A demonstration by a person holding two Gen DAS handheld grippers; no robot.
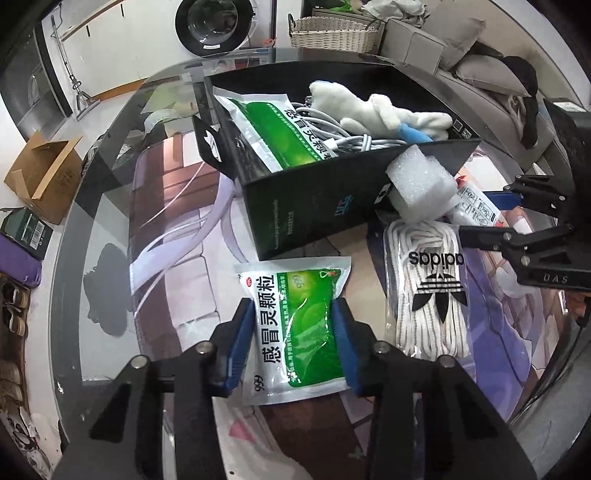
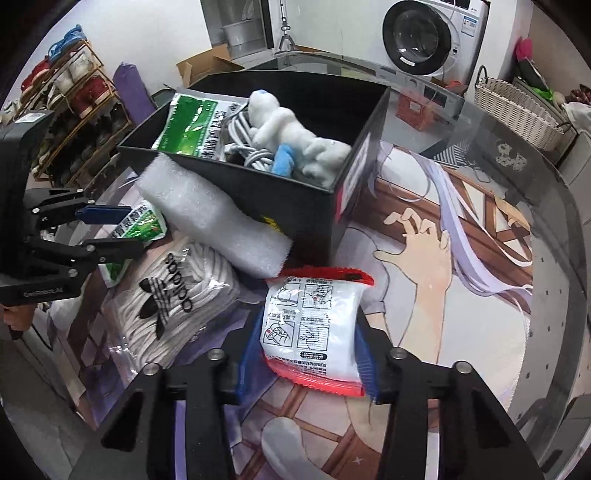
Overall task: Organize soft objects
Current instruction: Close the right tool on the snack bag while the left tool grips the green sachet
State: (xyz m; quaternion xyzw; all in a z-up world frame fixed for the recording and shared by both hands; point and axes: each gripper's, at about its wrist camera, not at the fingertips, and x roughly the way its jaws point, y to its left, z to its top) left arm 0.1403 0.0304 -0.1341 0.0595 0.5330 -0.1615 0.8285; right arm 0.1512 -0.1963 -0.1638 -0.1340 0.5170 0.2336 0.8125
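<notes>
My left gripper (image 1: 292,306) is shut on a green and white medicine pouch (image 1: 291,280) that lies on the printed mat, its blue pads pressing both long sides. My right gripper (image 2: 309,317) is shut on a white sachet with red edges (image 2: 314,295) on the same mat. A black box (image 1: 314,206) stands beyond both. It holds another green pouch (image 1: 273,125), a white plush toy (image 1: 373,107) and grey cables (image 1: 343,140). A white foam block (image 2: 210,221) leans against the box wall. A clear bag of white cord with an adidas logo (image 2: 173,291) lies between the grippers.
The round glass table's rim (image 2: 554,258) curves close on the right. A wicker basket (image 2: 517,107) and a washing machine (image 2: 424,33) stand behind. A shoe rack (image 2: 77,110) and a cardboard box (image 1: 44,173) sit on the floor to the left.
</notes>
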